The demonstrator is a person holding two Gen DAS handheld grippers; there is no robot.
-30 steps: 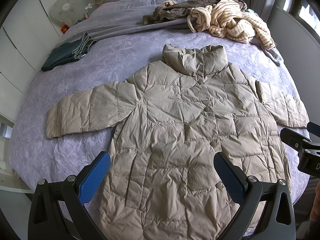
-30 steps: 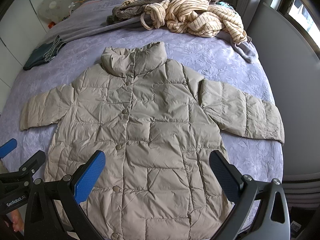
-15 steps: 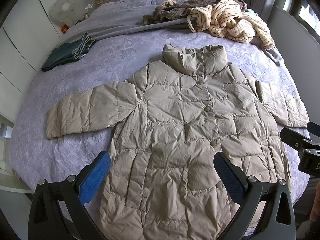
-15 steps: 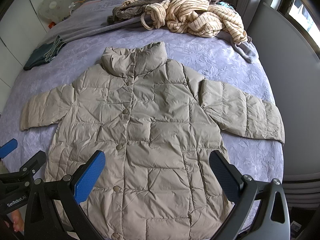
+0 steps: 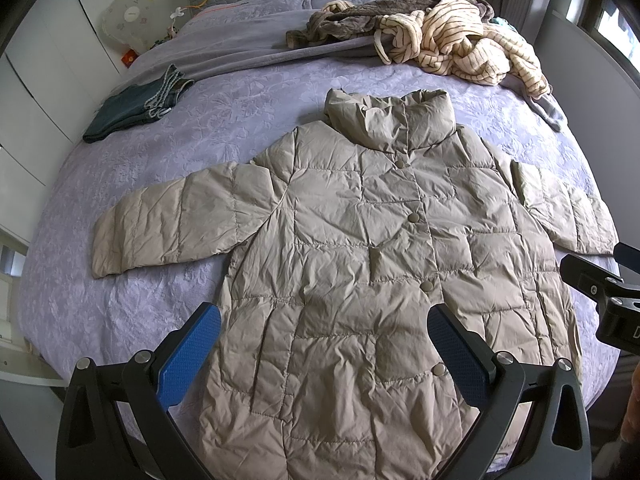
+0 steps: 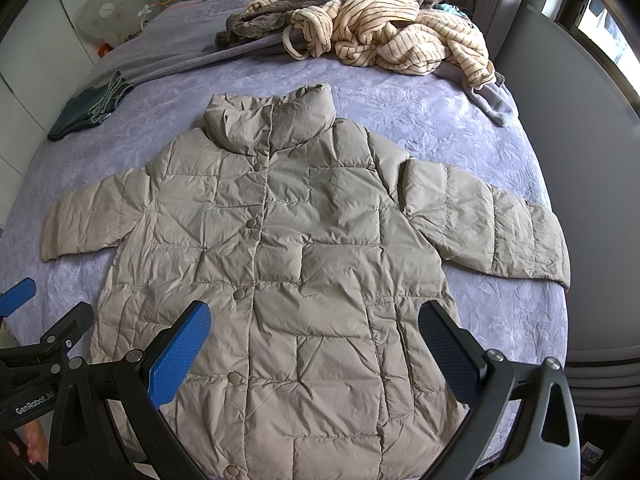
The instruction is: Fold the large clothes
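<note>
Lying buttoned and flat on the lavender bedspread [image 5: 168, 160], the beige puffer coat [image 5: 360, 264] had folded jeans [image 5: 136, 108] beyond its sleeve and striped robes [image 6: 392, 36] past its collar; left gripper [image 5: 324, 354] and right gripper [image 6: 316, 350] hovered wide apart, holding nothing.

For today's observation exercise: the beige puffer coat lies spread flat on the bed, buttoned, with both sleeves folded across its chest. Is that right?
Not quite. The beige puffer coat lies flat and buttoned on the bed, but both sleeves are spread outward, as the right wrist view shows.
</note>
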